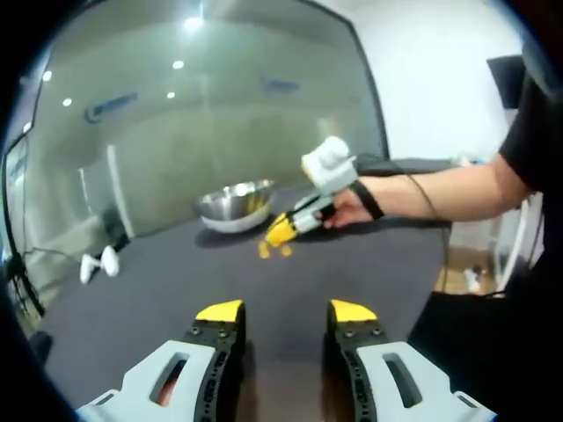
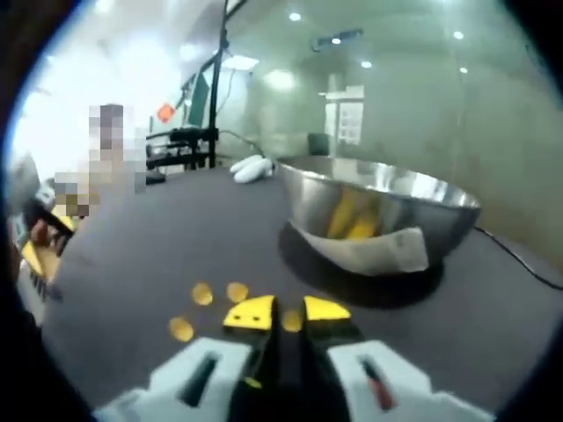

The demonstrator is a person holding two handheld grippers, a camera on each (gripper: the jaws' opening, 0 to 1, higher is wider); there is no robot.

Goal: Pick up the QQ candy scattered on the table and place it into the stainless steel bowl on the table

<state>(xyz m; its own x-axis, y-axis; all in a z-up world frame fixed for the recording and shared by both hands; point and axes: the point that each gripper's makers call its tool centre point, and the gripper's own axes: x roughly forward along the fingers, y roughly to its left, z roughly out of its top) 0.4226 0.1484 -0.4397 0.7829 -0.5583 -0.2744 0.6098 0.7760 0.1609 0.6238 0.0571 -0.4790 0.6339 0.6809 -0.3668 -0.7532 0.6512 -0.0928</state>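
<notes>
Closing nearly together over one of several QQ candies (image 2: 204, 294) scattered on the tabletop (image 2: 132, 255), the right gripper (image 2: 286, 314) works near the stainless steel bowl (image 2: 378, 211), already holding some, while the left gripper (image 1: 286, 311) hangs spread.

This looks like an office or lab room set up for recording, not a home. Beyond the left gripper (image 1: 285, 313), a tall frosted glass wall (image 1: 202, 132) with a blue logo (image 1: 110, 106) runs behind the dark table (image 1: 290, 281), and small round ceiling lights (image 1: 179, 64) reflect in it. Ahead and left of the right gripper (image 2: 278, 313), black stands and equipment (image 2: 180, 145) crowd the far side, and a black cable (image 2: 519, 259) trails across the tabletop.
</notes>
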